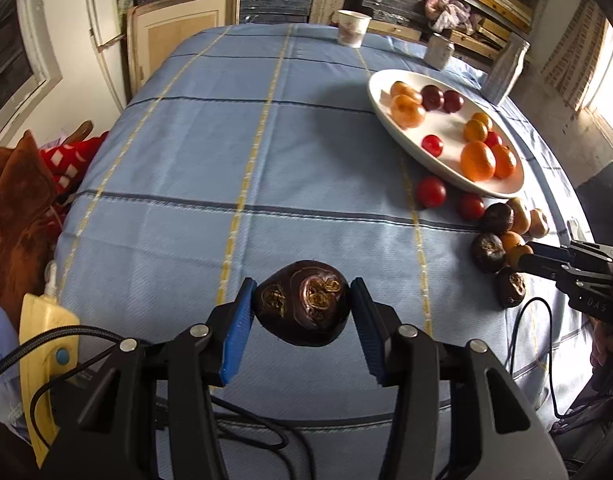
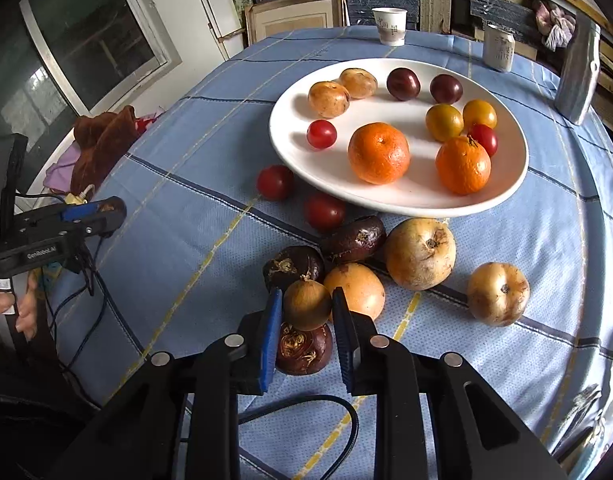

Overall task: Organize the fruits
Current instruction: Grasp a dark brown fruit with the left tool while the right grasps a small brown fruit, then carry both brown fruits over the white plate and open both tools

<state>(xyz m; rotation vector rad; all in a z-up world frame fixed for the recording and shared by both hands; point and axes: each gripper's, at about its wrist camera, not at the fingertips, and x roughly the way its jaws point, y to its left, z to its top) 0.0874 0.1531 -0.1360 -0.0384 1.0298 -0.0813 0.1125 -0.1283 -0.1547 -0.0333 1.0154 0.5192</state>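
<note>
Clamping a dark wrinkled fruit (image 1: 302,310) above the counter (image 1: 226,160), the left hand-held gripper (image 1: 302,320) hides its sides. The right hand-held gripper (image 2: 307,312) pinches a small tan fruit (image 2: 306,305), covering another dark fruit (image 2: 304,354) near the plate (image 2: 290,148).

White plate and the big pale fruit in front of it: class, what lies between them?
Nothing: in the right wrist view the big pale fruit sits right by the white plate rim, only tablecloth showing.
</note>
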